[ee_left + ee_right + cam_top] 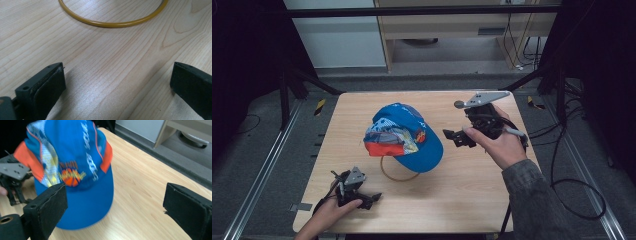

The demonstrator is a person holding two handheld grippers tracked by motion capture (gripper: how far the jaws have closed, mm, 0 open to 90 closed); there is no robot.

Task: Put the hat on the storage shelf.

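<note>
Blue cap (404, 137) with orange and patterned panels lies mid-table on the wooden table (472, 185), its brim over a thin yellow ring (398, 176); the right gripper (457, 136) hovers just beside the brim, jaws spread wide and empty, the cap ahead of its left jaw; the left gripper (373, 198) rests low near the table's front edge, jaws apart, the ring (112, 23) just ahead of them on bare wood.
</note>
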